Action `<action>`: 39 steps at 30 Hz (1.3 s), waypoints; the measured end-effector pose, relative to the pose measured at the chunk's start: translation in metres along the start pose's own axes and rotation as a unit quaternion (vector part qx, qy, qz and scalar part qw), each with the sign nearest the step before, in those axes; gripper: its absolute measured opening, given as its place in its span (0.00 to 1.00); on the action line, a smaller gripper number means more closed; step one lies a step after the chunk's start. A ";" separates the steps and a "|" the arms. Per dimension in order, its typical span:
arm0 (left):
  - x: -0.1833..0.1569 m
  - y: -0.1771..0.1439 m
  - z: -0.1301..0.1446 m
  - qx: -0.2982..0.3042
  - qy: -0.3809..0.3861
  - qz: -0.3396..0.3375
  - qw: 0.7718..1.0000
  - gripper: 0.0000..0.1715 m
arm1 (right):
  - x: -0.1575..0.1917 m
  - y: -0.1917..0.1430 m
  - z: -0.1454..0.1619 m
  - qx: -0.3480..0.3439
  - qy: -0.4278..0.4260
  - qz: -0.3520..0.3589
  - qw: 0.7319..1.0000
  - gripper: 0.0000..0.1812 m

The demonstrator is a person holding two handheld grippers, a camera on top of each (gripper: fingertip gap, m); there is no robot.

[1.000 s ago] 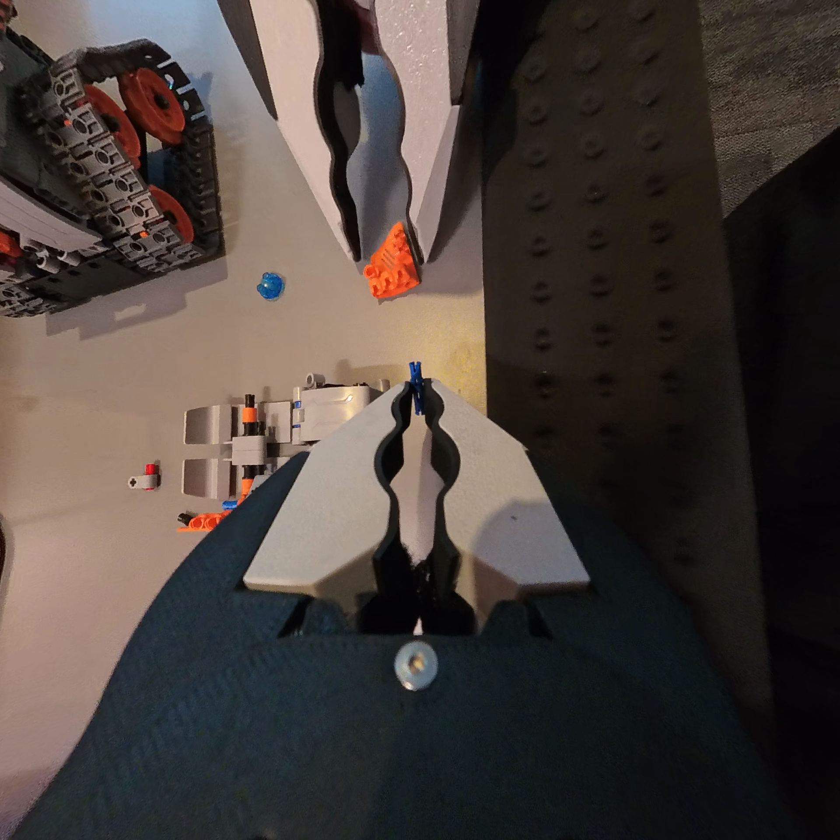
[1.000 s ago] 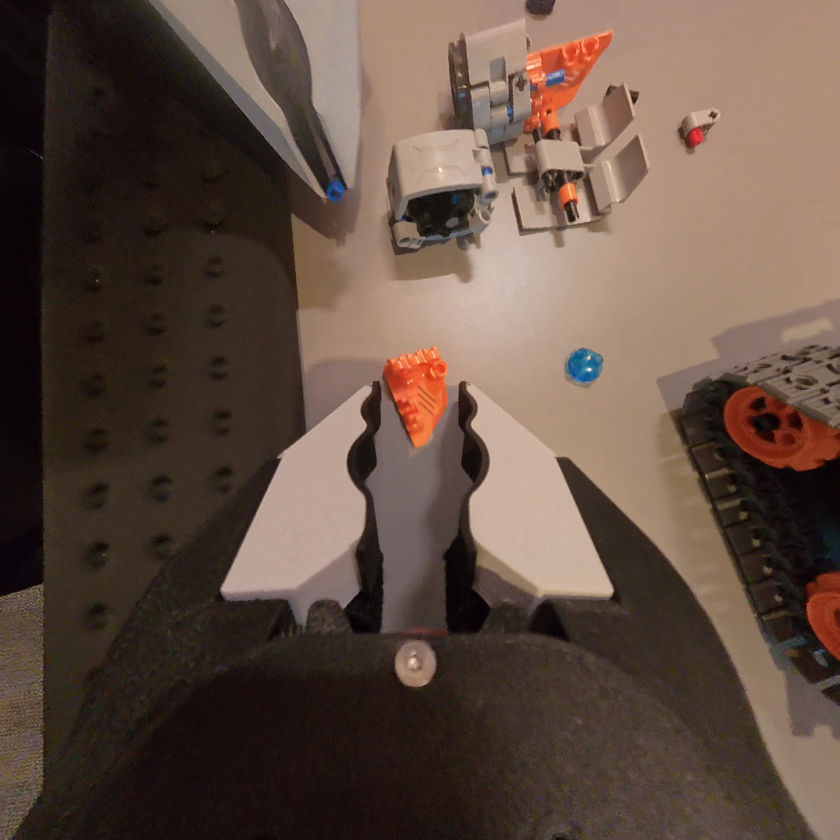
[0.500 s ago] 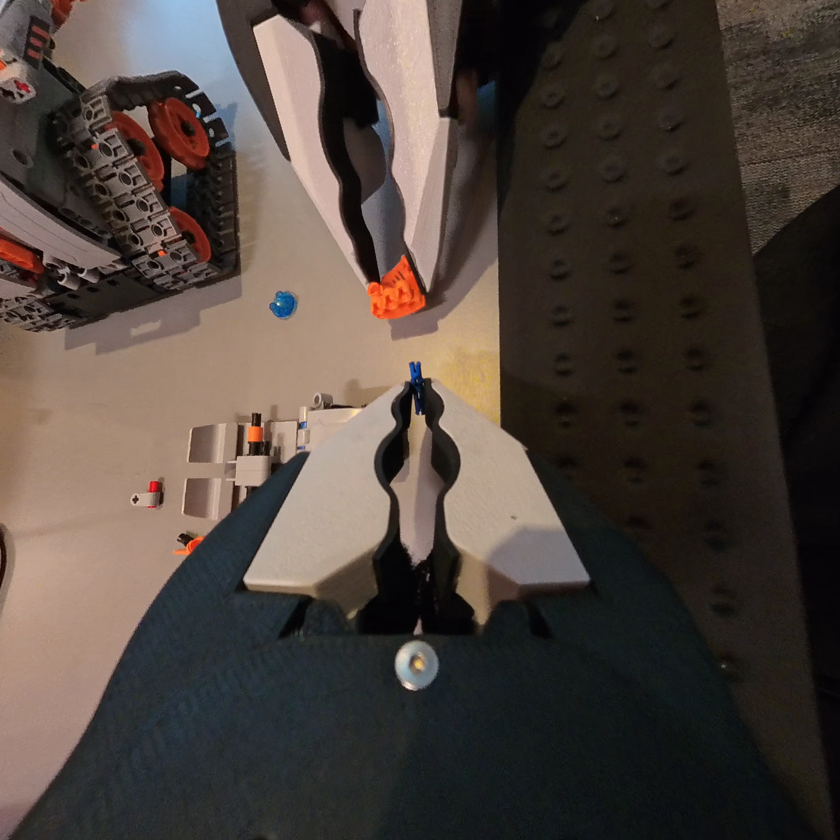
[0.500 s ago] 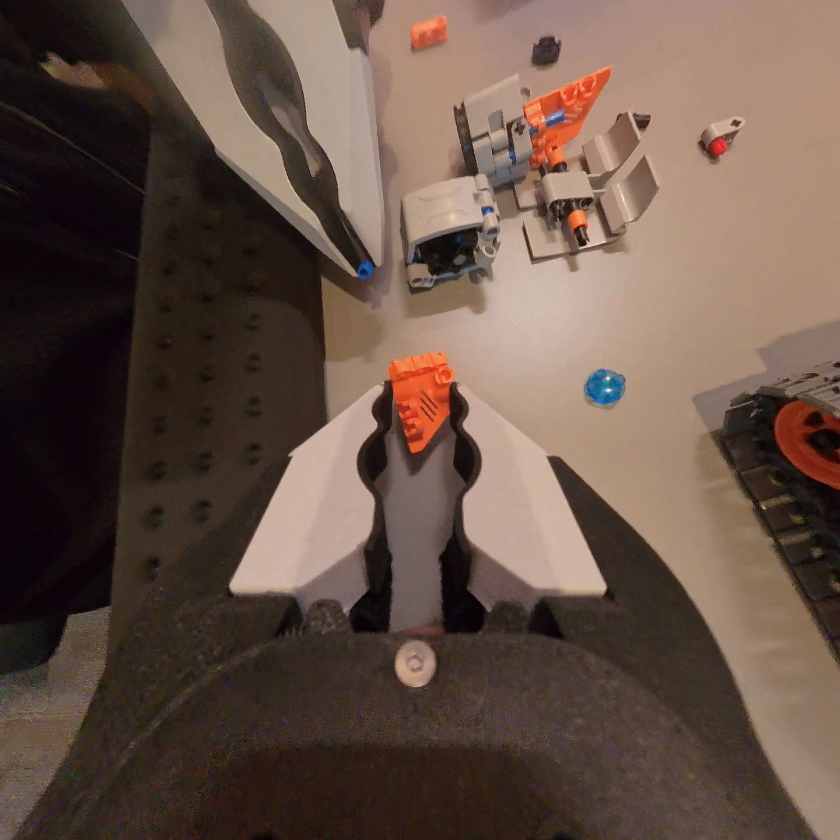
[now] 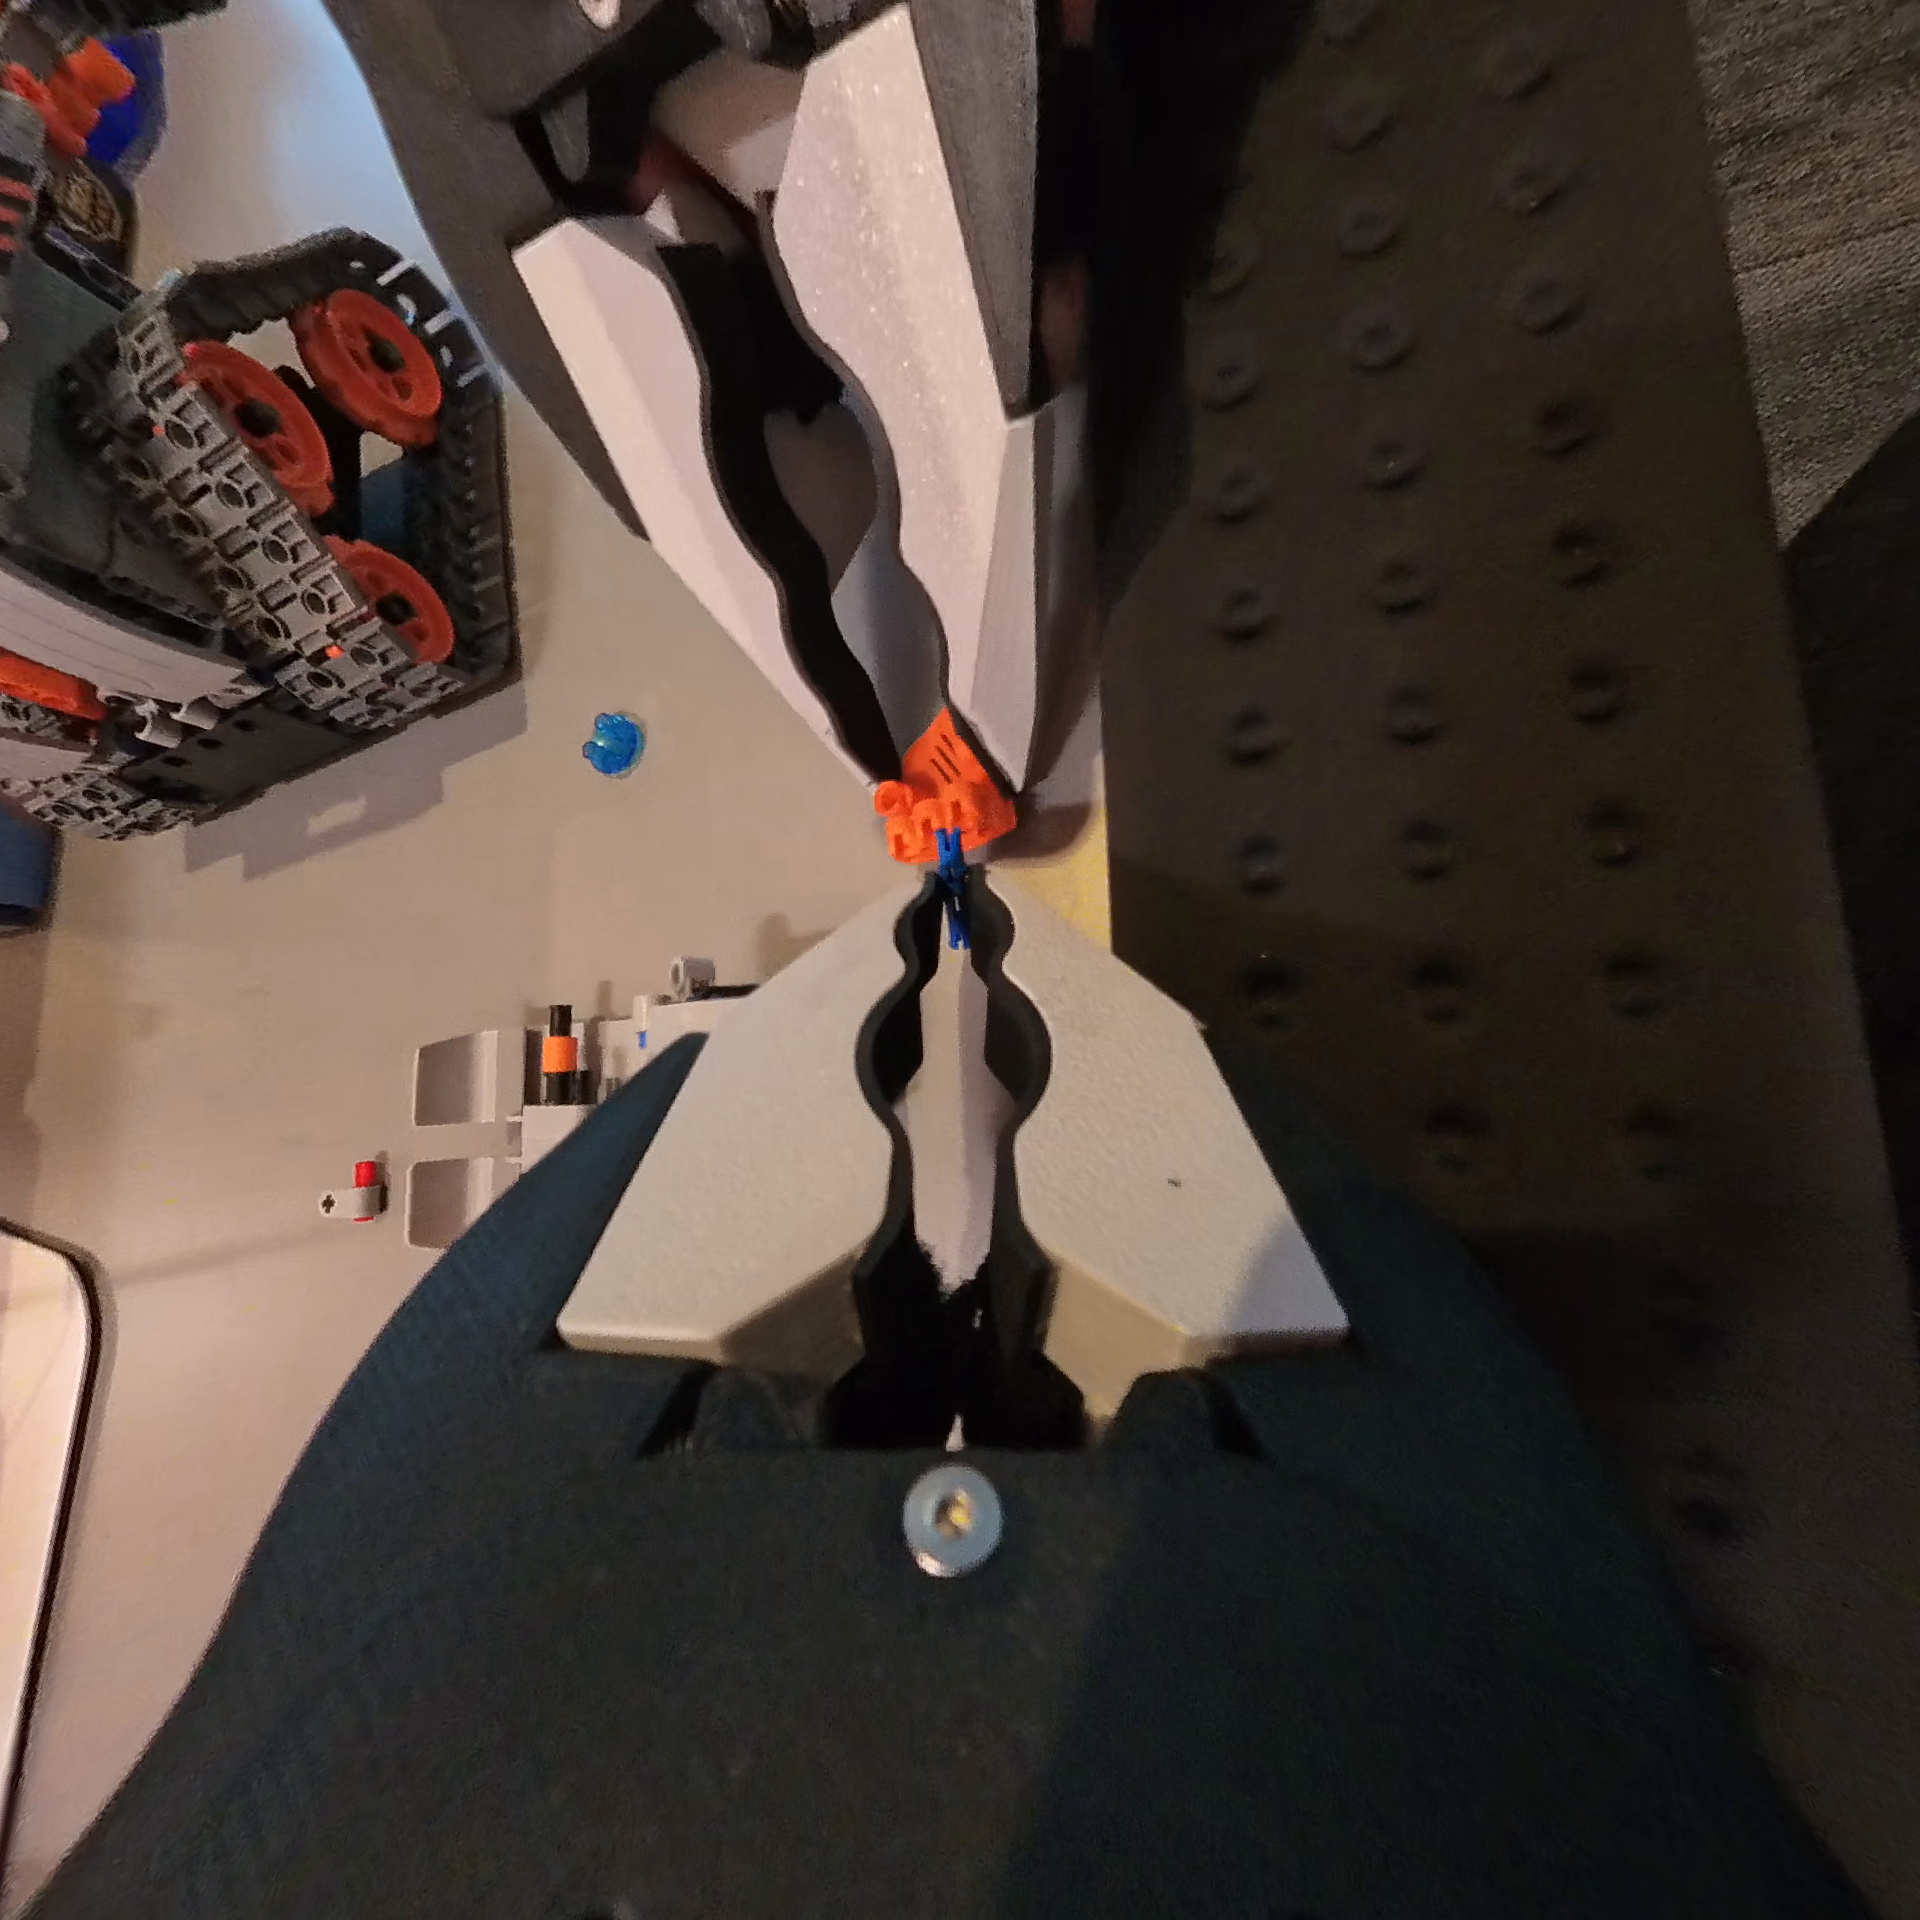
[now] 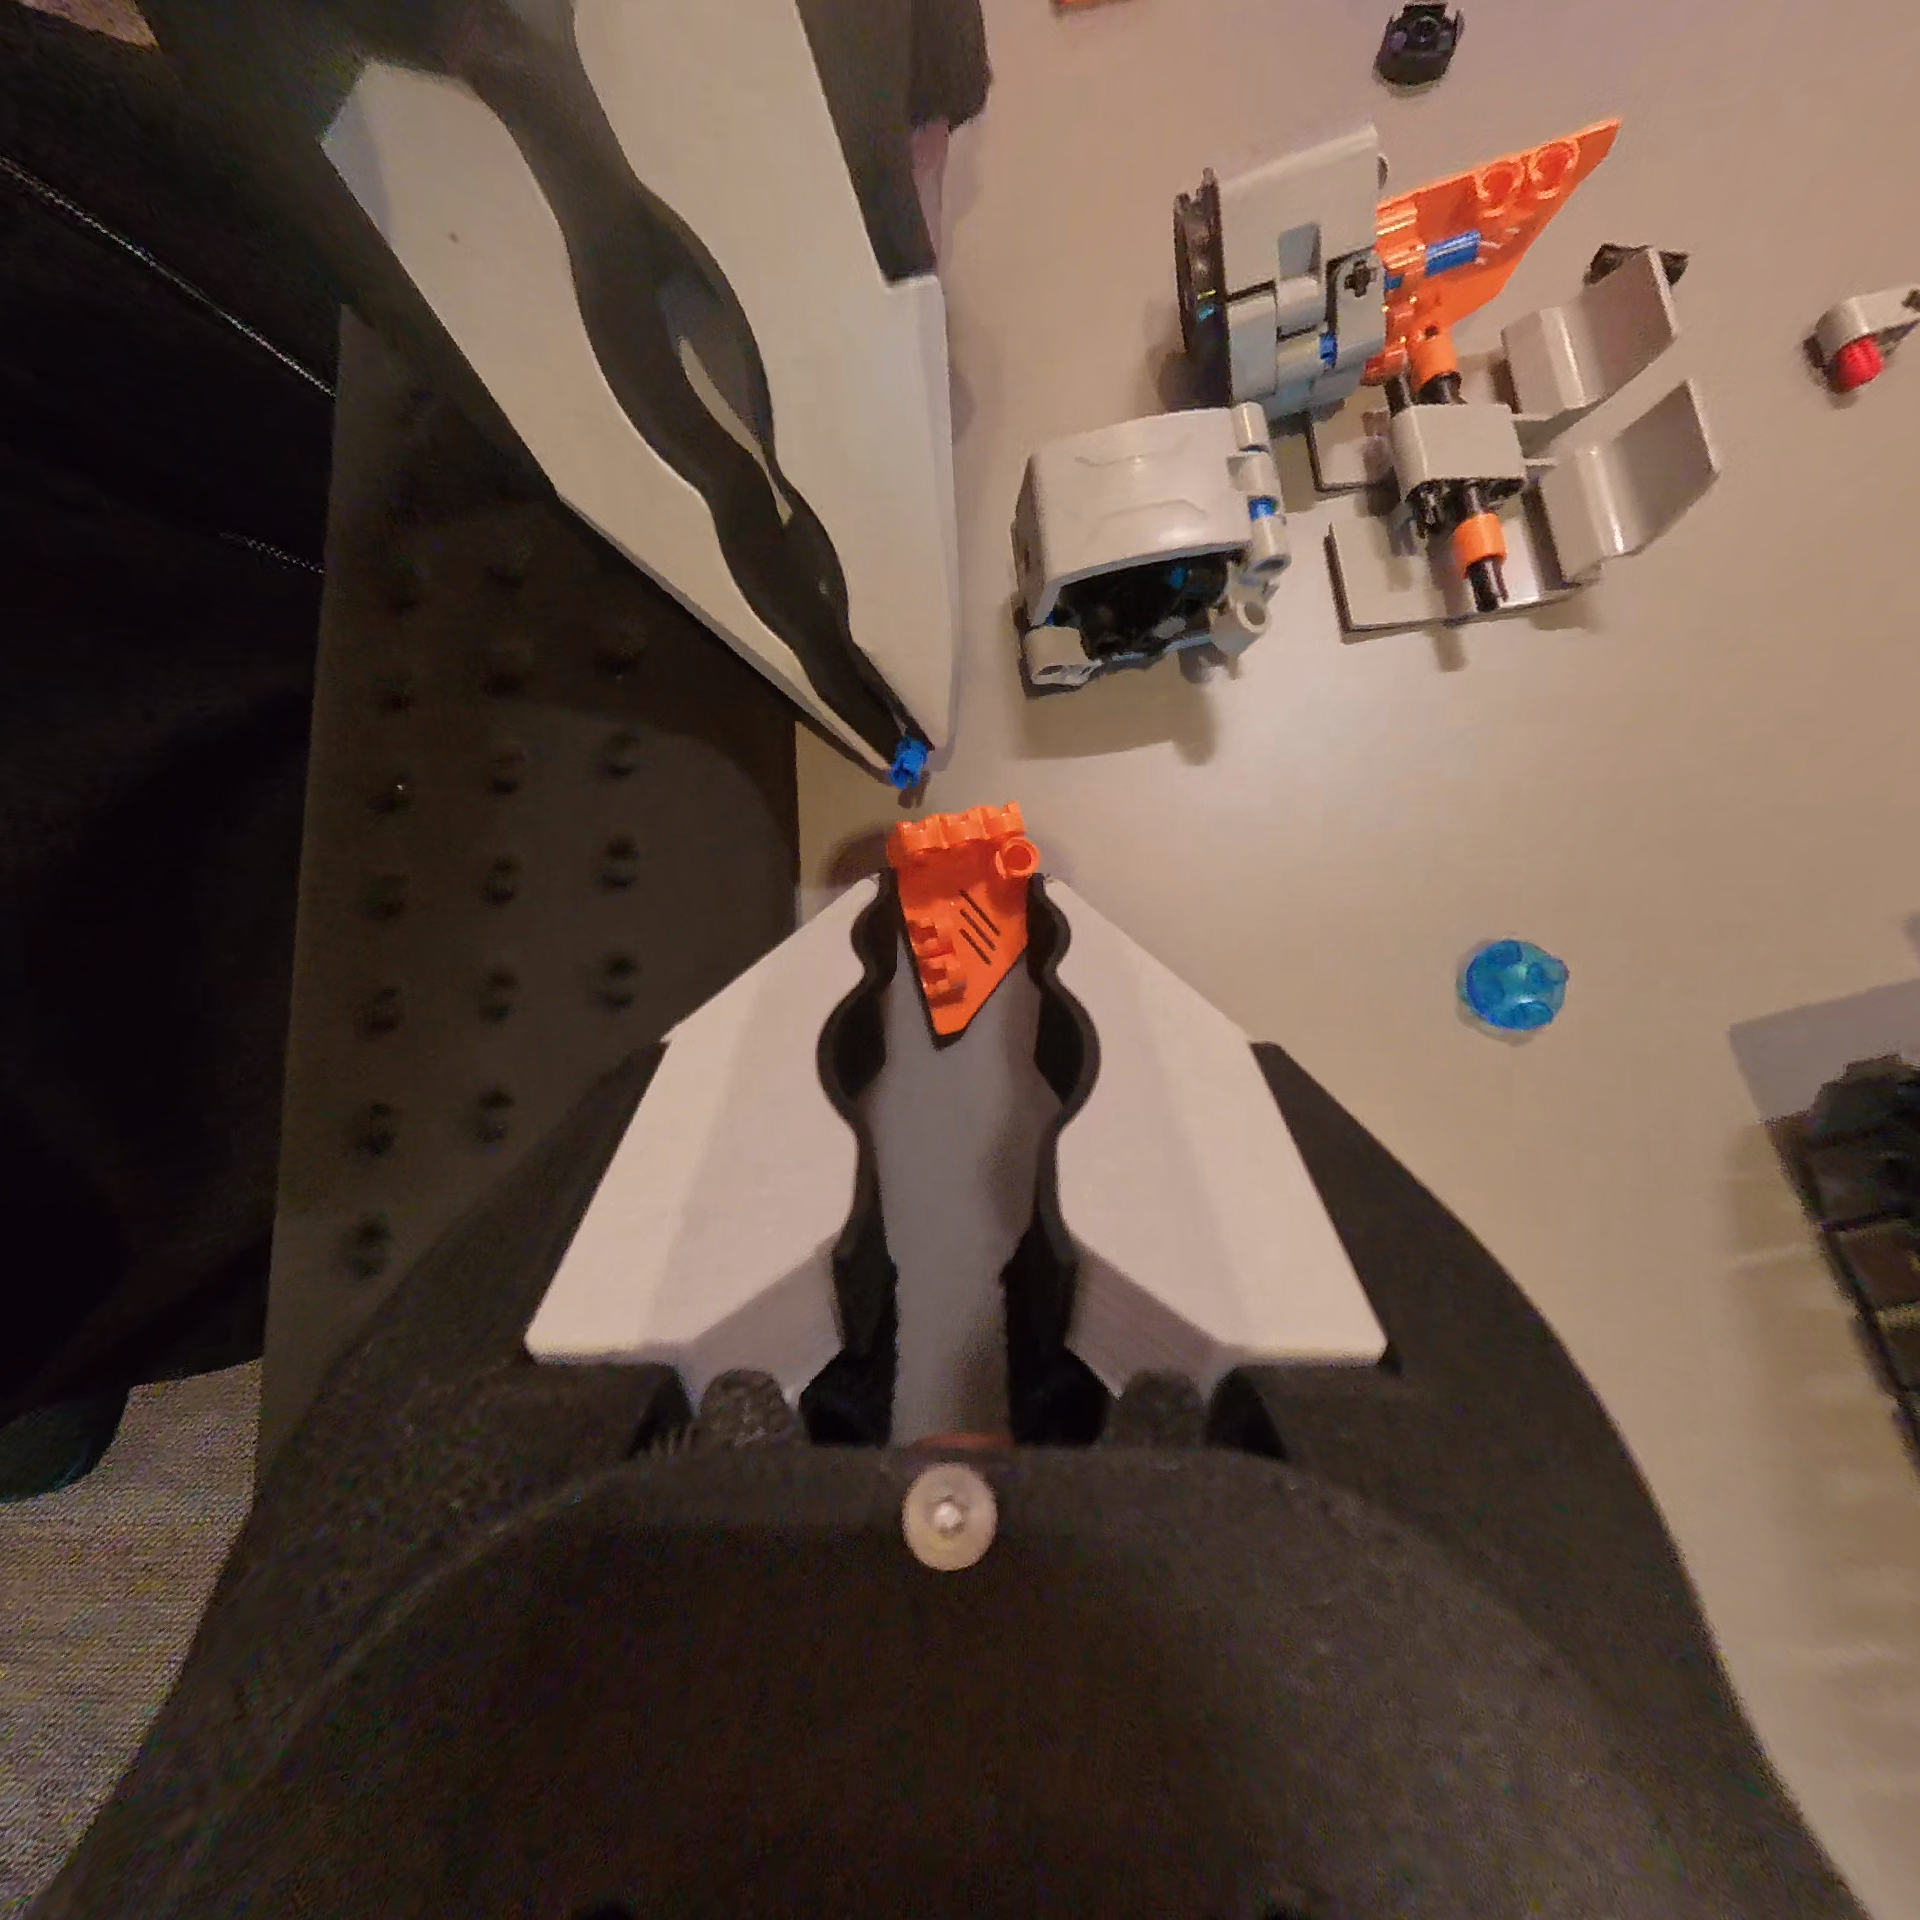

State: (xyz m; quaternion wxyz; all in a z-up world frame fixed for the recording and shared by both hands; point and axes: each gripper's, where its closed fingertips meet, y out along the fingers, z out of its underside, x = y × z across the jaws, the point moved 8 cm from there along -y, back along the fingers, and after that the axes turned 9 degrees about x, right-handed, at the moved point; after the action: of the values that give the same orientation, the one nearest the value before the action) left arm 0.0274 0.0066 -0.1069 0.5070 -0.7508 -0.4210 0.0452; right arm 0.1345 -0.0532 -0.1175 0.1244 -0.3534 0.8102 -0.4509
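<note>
My left gripper (image 5: 954, 902) is shut on a small blue pin (image 5: 952, 894) that sticks out past its tips. My right gripper (image 6: 961, 902) is shut on an orange wedge piece (image 6: 961, 914) with studs and holes at its front edge. The two grippers face each other tip to tip above the table near its edge. In the left wrist view the pin's tip meets the front of the orange wedge (image 5: 940, 798). In the right wrist view the blue pin (image 6: 908, 764) sits just off the wedge's left front corner, with a small gap showing.
A tracked vehicle model (image 5: 239, 540) with orange wheels stands nearby. A round clear blue piece (image 6: 1512, 985), a grey motor block (image 6: 1143, 540), a grey and orange assembly (image 6: 1455, 343), and a small grey and red piece (image 6: 1860, 348) lie on the table. A dark studded strip (image 5: 1455, 727) runs along the table edge. My left and right fingertips are right by each other. It is some 5 centimeters from my left tips to the grey motor block (image 6: 1143, 540).
The two grippers have come together: the right gripper with the orange wedge moved toward the left gripper, and the blue pin now reaches the wedge's front edge.
</note>
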 end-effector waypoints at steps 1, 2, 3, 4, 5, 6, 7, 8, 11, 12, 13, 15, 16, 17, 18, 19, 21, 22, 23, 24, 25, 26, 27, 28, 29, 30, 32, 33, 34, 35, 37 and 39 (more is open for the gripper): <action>0.000 0.003 0.002 0.011 0.004 -0.005 1.000 0.01 | 0.000 0.001 0.000 0.004 -0.002 0.009 1.000 0.12; -0.001 0.006 0.003 0.022 0.008 -0.007 1.000 0.01 | 0.000 0.001 0.000 0.007 -0.006 0.019 1.000 0.12; -0.002 0.007 0.004 0.027 0.012 -0.007 1.000 0.01 | 0.001 0.001 -0.001 0.011 -0.010 0.024 1.000 0.12; -0.002 0.008 0.003 0.028 0.013 -0.010 0.999 0.01 | 0.001 0.002 -0.001 0.012 -0.012 0.030 0.999 0.12; -0.002 0.008 0.002 0.031 0.012 -0.015 0.999 0.01 | 0.001 0.002 -0.002 0.012 -0.013 0.034 0.999 0.12; -0.001 0.009 0.002 0.035 0.012 -0.018 0.999 0.01 | 0.002 0.002 -0.002 0.013 -0.015 0.039 0.999 0.12; -0.001 0.009 0.002 0.034 0.012 -0.017 0.999 0.01 | 0.002 0.002 -0.002 0.015 -0.019 0.045 0.999 0.12; -0.001 0.009 0.002 0.033 0.011 -0.015 0.999 0.01 | 0.002 0.002 -0.002 0.017 -0.022 0.052 0.998 0.12; 0.000 0.010 0.003 0.033 0.009 -0.014 0.999 0.01 | 0.002 0.002 -0.003 0.019 -0.025 0.064 0.997 0.12; 0.000 0.010 0.002 0.032 0.010 -0.014 0.999 0.01 | 0.002 0.002 -0.003 0.019 -0.026 0.069 0.997 0.12; -0.001 0.010 0.002 0.032 0.010 -0.014 0.999 0.01 | 0.003 0.002 -0.003 0.021 -0.027 0.070 0.997 0.12; -0.001 0.010 0.001 0.031 0.011 -0.016 0.999 0.01 | 0.004 0.003 -0.004 0.025 -0.031 0.079 0.996 0.12; 0.000 0.010 0.002 0.035 0.010 -0.019 0.999 0.01 | 0.004 0.003 -0.005 0.027 -0.034 0.086 0.995 0.12; -0.001 0.010 0.001 0.036 0.011 -0.021 0.999 0.01 | 0.005 0.003 -0.005 0.029 -0.036 0.092 0.995 0.12; -0.001 0.010 0.001 0.037 0.014 -0.023 0.999 0.01 | 0.005 0.003 -0.006 0.031 -0.037 0.097 0.994 0.12; -0.001 0.010 0.001 0.037 0.014 -0.024 0.999 0.01 | 0.006 0.003 -0.006 0.033 -0.040 0.101 0.994 0.12; 0.000 0.010 0.001 0.039 0.011 -0.022 0.999 0.01 | 0.007 0.004 -0.007 0.037 -0.044 0.112 0.992 0.12; 0.000 0.010 0.001 0.040 0.010 -0.021 0.999 0.01 | 0.007 0.004 -0.007 0.038 -0.044 0.114 0.992 0.12; 0.000 0.010 0.001 0.039 0.009 -0.020 0.999 0.01 | 0.007 0.004 -0.007 0.038 -0.045 0.115 0.992 0.12; 0.000 0.010 0.001 0.038 0.005 -0.018 0.999 0.01 | 0.007 0.004 -0.007 0.037 -0.047 0.117 0.991 0.12; 0.000 0.010 0.001 0.036 0.001 -0.013 0.999 0.02 | 0.008 0.004 -0.007 0.037 -0.047 0.116 0.991 0.12; 0.000 0.010 0.001 0.032 -0.001 -0.008 0.999 0.02 | 0.008 0.004 -0.007 0.036 -0.047 0.114 0.992 0.12; 0.000 0.010 0.002 0.030 -0.003 -0.005 1.000 0.02 | 0.008 0.003 -0.006 0.036 -0.046 0.110 0.992 0.12; 0.000 0.010 0.002 0.031 -0.005 -0.003 1.000 0.02 | 0.007 0.003 -0.005 0.035 -0.043 0.104 0.993 0.12; 0.000 0.010 0.002 0.030 -0.006 -0.002 1.000 0.02 | 0.007 0.002 -0.005 0.034 -0.040 0.100 0.994 0.12; 0.000 0.010 0.003 0.031 -0.006 -0.002 1.000 0.02 | 0.007 0.002 -0.004 0.033 -0.038 0.099 0.994 0.12; 0.000 0.010 0.003 0.032 -0.003 -0.006 0.999 0.01 | 0.006 0.000 -0.003 0.032 -0.037 0.103 0.994 0.13; 0.001 0.009 0.003 0.033 -0.001 -0.009 0.999 0.01 | 0.005 -0.001 -0.003 0.028 -0.037 0.106 0.993 0.13; 0.001 0.009 0.003 0.034 0.000 -0.013 0.999 0.01 | 0.005 -0.004 -0.003 0.022 -0.036 0.110 0.993 0.14; 0.001 0.008 0.004 0.033 0.002 -0.019 0.999 0.01 | 0.004 -0.008 -0.004 0.013 -0.034 0.113 0.993 0.15; 0.002 0.004 0.004 0.025 0.003 -0.031 0.999 0.01 | 0.005 -0.015 -0.007 -0.018 -0.026 0.105 0.994 0.14; 0.002 -0.001 0.000 0.008 0.006 -0.044 0.999 0.01 | 0.007 -0.020 -0.012 -0.050 -0.018 0.088 0.995 0.12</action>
State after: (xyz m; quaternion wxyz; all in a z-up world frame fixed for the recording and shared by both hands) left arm 0.0283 0.0087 -0.1055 0.5174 -0.7274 -0.4502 0.0218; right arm 0.1324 -0.0571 -0.0933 0.1600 -0.2945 0.8574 -0.3906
